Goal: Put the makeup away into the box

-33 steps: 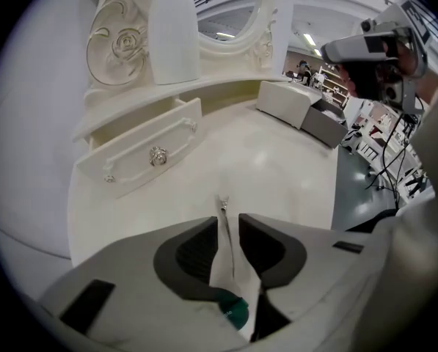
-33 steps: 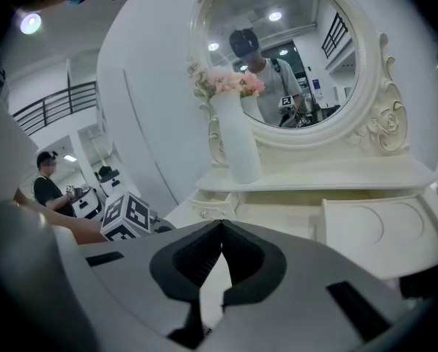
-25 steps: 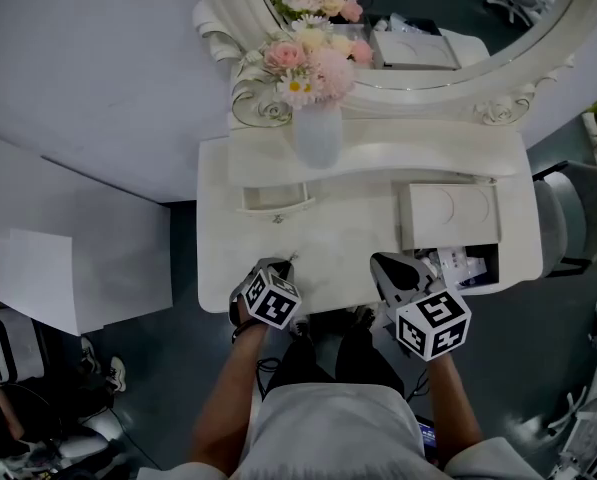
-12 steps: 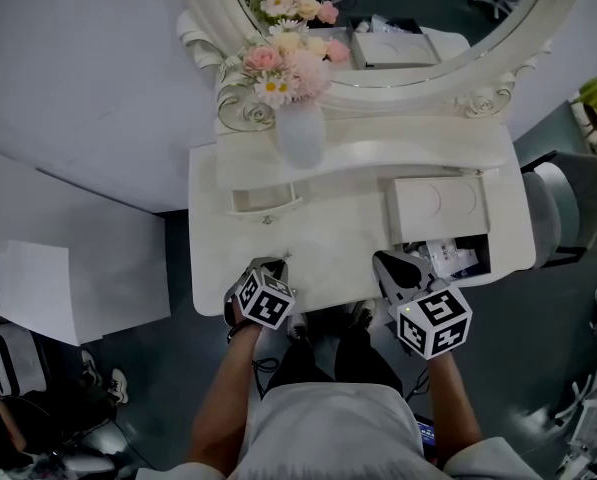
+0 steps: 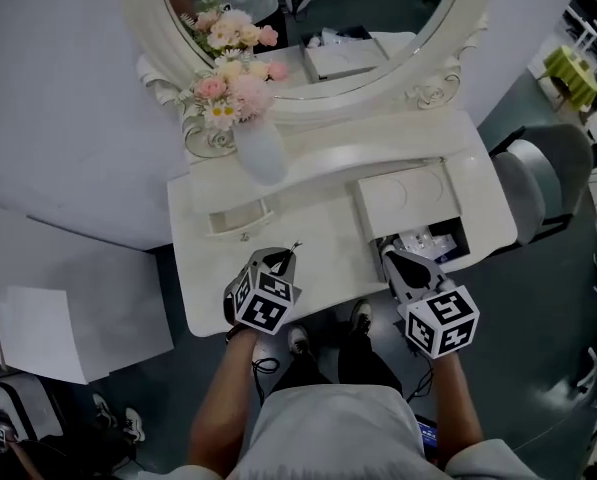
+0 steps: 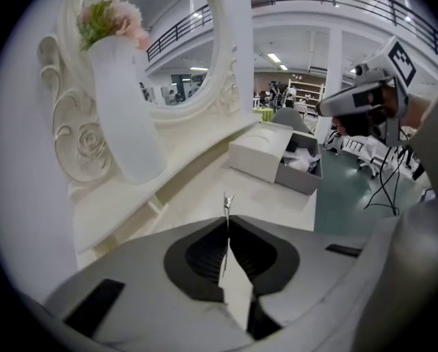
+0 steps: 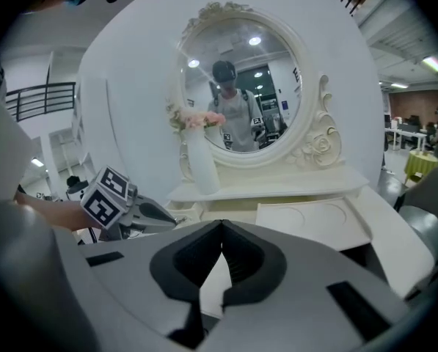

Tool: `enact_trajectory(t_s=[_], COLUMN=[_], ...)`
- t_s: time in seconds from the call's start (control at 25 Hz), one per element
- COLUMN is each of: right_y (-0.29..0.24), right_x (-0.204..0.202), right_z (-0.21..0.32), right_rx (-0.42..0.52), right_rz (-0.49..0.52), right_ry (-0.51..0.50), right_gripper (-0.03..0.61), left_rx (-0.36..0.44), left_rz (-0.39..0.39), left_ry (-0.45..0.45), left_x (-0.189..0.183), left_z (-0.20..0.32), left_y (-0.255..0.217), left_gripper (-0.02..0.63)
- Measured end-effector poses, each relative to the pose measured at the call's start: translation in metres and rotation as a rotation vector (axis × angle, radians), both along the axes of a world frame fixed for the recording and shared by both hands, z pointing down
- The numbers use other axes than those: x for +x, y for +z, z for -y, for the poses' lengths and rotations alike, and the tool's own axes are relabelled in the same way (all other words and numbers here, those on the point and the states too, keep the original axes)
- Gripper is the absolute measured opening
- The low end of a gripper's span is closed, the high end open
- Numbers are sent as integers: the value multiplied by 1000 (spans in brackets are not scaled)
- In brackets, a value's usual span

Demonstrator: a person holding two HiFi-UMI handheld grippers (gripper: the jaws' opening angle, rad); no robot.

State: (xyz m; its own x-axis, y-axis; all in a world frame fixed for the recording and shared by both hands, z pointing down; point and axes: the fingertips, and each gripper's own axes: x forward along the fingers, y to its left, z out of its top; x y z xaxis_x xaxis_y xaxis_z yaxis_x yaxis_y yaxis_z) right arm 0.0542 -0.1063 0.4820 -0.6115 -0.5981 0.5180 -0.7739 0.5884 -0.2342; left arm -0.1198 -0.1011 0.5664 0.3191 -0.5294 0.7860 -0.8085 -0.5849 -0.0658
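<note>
My left gripper (image 5: 283,256) hangs over the front of the white vanity table (image 5: 318,253), shut on a thin silvery makeup tool (image 6: 226,204) whose tip pokes out past the jaws. The white box (image 5: 430,245) stands open at the table's right end, small items inside, its lid (image 5: 403,200) flipped back flat behind it. In the left gripper view the box (image 6: 277,156) lies ahead and to the right. My right gripper (image 5: 390,258) hovers at the box's front left corner, shut with nothing in it (image 7: 220,226).
A white vase (image 5: 261,148) of pink flowers stands on the raised shelf at the back left, under the oval mirror (image 5: 308,18). A small drawer (image 5: 240,218) sits half open below the shelf. A grey chair (image 5: 538,183) is off the table's right end.
My left gripper has lifted off the tabletop with the thin tool in it. The right gripper has shifted a little beside the box. The head view has swung, so the table sits further left.
</note>
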Motion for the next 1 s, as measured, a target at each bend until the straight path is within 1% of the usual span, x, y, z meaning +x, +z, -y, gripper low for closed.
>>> enact_trajectory(t_s=[0.2, 0.36, 0.52, 0.72, 0.84, 1.0], right_y=[-5, -9, -7, -2, 3, 10], right_x=[41, 74, 111, 158, 181, 207], right_z=[-7, -12, -18, -20, -18, -14], right_rx=[14, 23, 23, 15, 6, -4], right_rz=[-9, -10, -18, -25, -26, -22], right_ry=[100, 181, 259, 340, 372, 404], right_gripper=[-6, -6, -6, -6, -6, -6], left_rx=[75, 94, 84, 54, 26, -12], left_rz=[-40, -95, -130, -144, -140, -114], left_ry=[128, 229, 338, 448, 497, 548], left_x=[57, 112, 169, 234, 265, 298], left_z=[19, 26, 28, 31, 32, 36], left_y=[-37, -52, -52, -44, -35, -19], left_gripper=[8, 8, 8, 8, 7, 7])
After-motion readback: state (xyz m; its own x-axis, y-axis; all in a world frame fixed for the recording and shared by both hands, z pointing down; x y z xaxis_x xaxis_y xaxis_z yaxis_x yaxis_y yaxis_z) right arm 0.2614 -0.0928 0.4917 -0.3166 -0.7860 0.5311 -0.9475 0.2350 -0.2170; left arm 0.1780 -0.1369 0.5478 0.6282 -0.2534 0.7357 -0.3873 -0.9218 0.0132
